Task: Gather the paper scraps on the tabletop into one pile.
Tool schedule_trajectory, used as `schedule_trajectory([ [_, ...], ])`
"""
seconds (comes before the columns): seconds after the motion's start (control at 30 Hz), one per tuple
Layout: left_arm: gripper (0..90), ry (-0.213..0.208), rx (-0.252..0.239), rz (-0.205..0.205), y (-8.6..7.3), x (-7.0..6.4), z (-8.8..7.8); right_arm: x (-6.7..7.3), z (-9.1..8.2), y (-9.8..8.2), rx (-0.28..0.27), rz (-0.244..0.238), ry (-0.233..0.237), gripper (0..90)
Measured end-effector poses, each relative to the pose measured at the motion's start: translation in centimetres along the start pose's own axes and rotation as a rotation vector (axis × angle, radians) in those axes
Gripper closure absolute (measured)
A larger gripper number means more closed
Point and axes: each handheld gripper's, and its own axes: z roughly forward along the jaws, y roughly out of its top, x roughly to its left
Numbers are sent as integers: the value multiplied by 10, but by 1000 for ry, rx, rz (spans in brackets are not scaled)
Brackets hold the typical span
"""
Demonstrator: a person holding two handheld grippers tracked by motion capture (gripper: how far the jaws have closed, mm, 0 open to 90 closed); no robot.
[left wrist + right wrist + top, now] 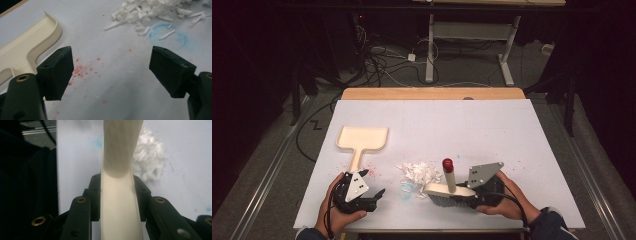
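Near edge of the white-covered desk: right claw clamped on the head of a cream plastic hand brush with red-tipped handle, pads pressing both sides of it, bristles down on the desk. Left claw spread wide, nothing between, low over red specks. Just past the brush, a pile of white shredded scraps beside a faint blue smudge. Farther left, a cream plastic dustpan lies flat, handle toward the left claw.
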Motion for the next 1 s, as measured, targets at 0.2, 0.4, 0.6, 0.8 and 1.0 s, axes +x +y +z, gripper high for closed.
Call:
schedule_trajectory([
  [0.2,190,-8,8,-15,-1,0,1,-16,15,17,-72,-7,-28,678],
  [0.4,190,12,-3,-13,-2,2,-3,-12,6,25,-144,3,-33,678],
  [0.6,183,64,-30,-57,-4,11,-14,8,14,40,-217,-1,40,678],
  [0.8,183,104,-58,-99,-9,19,-22,13,55,46,-124,-22,103,678],
  [1.0,183,85,-49,-89,-9,17,-19,-11,68,50,-119,-2,58,677],
])
